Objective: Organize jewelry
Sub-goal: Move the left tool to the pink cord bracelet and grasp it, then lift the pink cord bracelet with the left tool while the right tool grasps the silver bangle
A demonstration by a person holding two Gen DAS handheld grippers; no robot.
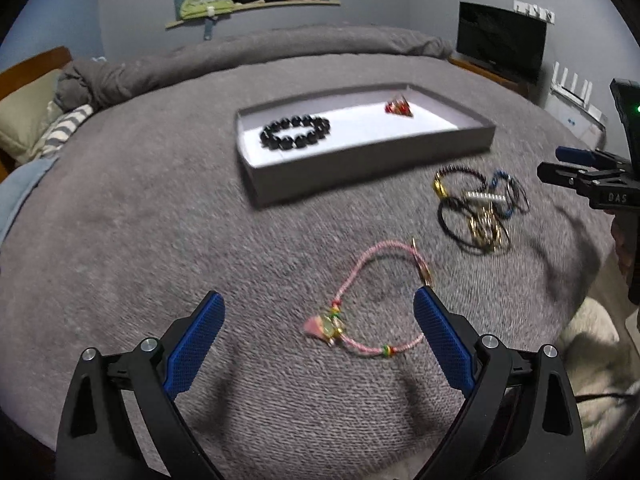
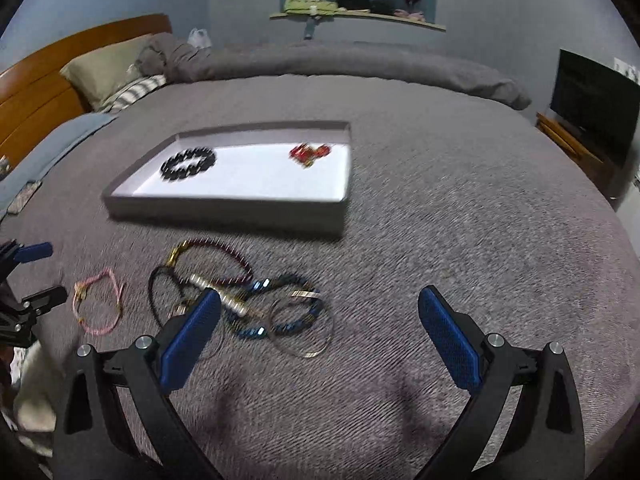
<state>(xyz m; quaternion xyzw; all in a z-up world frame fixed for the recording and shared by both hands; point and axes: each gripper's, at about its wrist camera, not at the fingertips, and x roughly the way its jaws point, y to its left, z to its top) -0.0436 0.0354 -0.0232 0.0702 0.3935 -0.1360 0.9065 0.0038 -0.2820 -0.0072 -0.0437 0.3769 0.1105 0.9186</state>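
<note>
A shallow grey tray (image 1: 360, 160) (image 2: 224, 204) lies on the grey bed cover; it holds a black bead bracelet (image 1: 295, 132) (image 2: 189, 163) and a red ornament (image 1: 397, 106) (image 2: 310, 153). A pink cord bracelet (image 1: 360, 300) (image 2: 98, 300) lies on the cover between the blue pads of my open left gripper (image 1: 320, 304). To its right sits a tangled pile of bracelets (image 1: 478, 208) (image 2: 240, 300). My right gripper (image 2: 320, 300) is open and empty, its left pad (image 2: 192, 332) over the pile's near edge.
Pillows (image 2: 104, 68) and a wooden headboard (image 2: 36, 92) stand at the left. A rolled grey duvet (image 1: 280, 48) runs along the far side. A black TV (image 1: 500, 40) on a low stand is at the right, past the bed's edge.
</note>
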